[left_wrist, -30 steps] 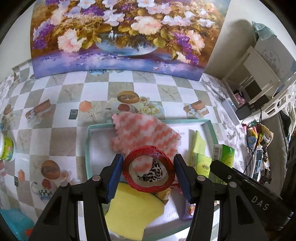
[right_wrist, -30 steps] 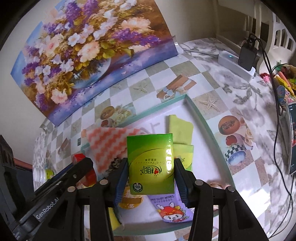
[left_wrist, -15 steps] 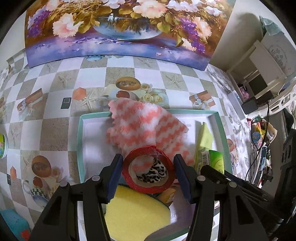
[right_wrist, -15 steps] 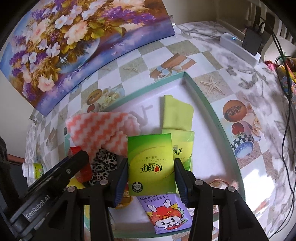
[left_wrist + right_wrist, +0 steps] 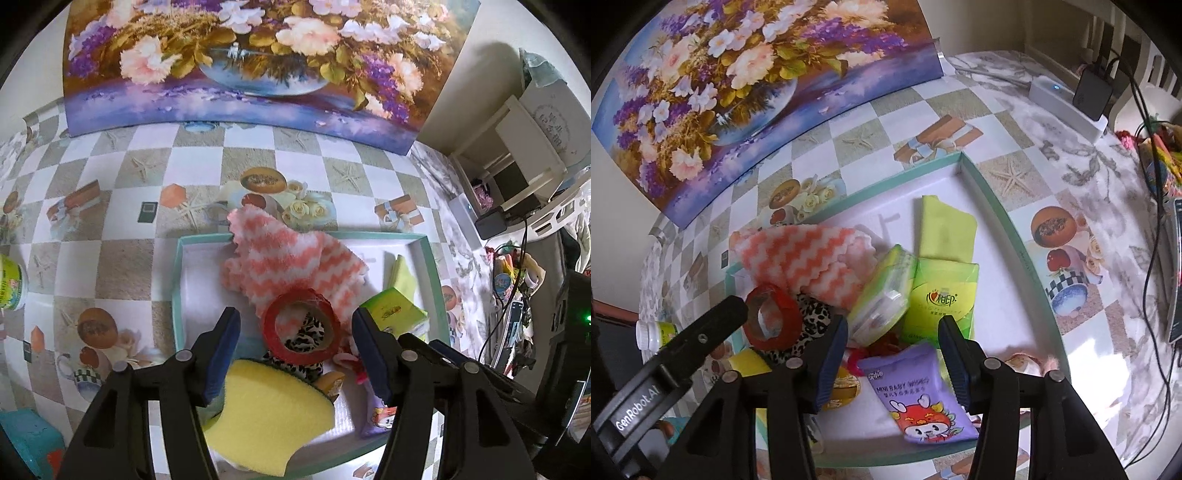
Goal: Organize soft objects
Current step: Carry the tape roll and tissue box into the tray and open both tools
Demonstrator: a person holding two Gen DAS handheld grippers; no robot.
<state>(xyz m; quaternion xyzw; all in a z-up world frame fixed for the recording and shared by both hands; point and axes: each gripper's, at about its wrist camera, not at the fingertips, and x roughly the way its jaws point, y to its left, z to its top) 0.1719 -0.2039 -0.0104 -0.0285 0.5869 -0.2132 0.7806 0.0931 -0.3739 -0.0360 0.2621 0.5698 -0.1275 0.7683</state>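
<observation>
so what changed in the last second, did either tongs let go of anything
Both let go. The left tongs have just opened and the red ring now lies free on the leopard cloth. The right tongs have just opened too, and the green pack has tipped over onto the zigzag cloth. The tray and its other items stayed put.

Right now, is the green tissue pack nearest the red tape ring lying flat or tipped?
Tipped. The green tissue pack leans on its edge against the pink zigzag cloth, inside the teal-rimmed tray, free of the right gripper.
</observation>
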